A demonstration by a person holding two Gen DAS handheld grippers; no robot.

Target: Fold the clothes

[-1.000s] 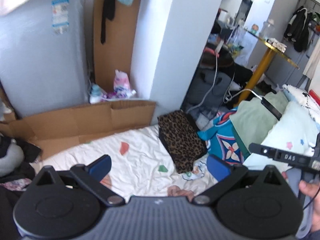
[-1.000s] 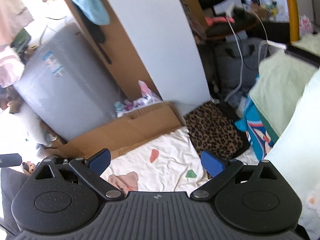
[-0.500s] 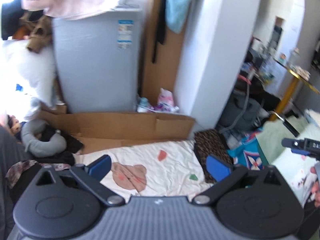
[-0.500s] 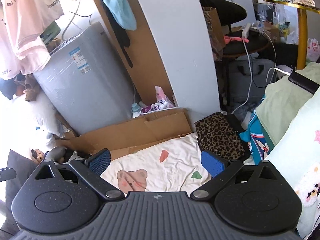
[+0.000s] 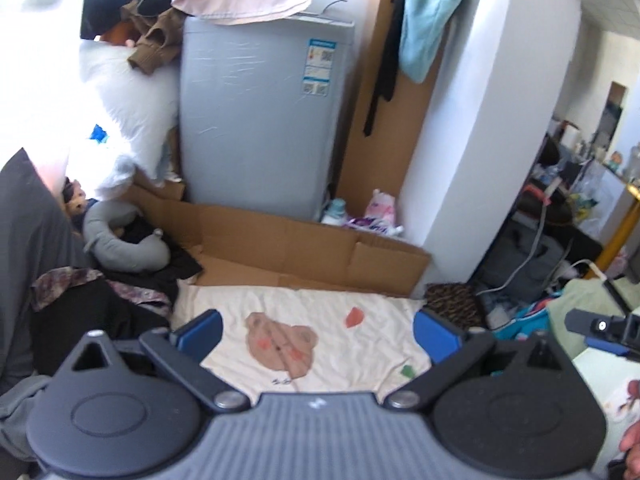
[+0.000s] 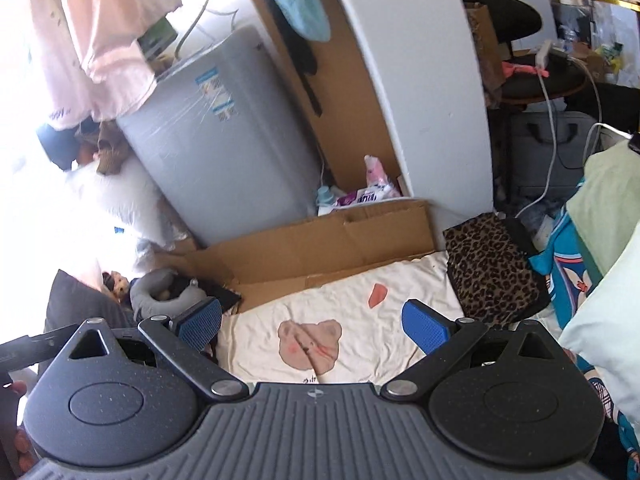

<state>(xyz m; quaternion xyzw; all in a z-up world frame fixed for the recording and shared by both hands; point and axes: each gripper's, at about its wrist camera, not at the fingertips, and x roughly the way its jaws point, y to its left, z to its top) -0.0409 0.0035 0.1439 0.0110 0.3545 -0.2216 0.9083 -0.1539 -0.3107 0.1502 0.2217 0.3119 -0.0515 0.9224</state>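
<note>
Two hand-held grippers hang above one cream garment [image 5: 320, 320] printed with one brown bear face [image 5: 282, 344]; the left hand-held gripper [image 5: 318, 330] has its two blue pads [image 5: 200, 330] spread wide with nothing between them; the right hand-held gripper [image 6: 312, 324] is likewise wide open and holds nothing. The garment lies spread flat just ahead of both, its far edge against one flattened cardboard sheet [image 5: 304, 248]; two small patches show on it, one red [image 5: 353, 317] and one green [image 5: 408, 371]. One folded leopard-print piece [image 6: 492, 268] lies at its right edge; one grey appliance [image 5: 260, 120] stands behind the cardboard; one grey neck pillow [image 5: 120, 244] rests to the left.
</note>
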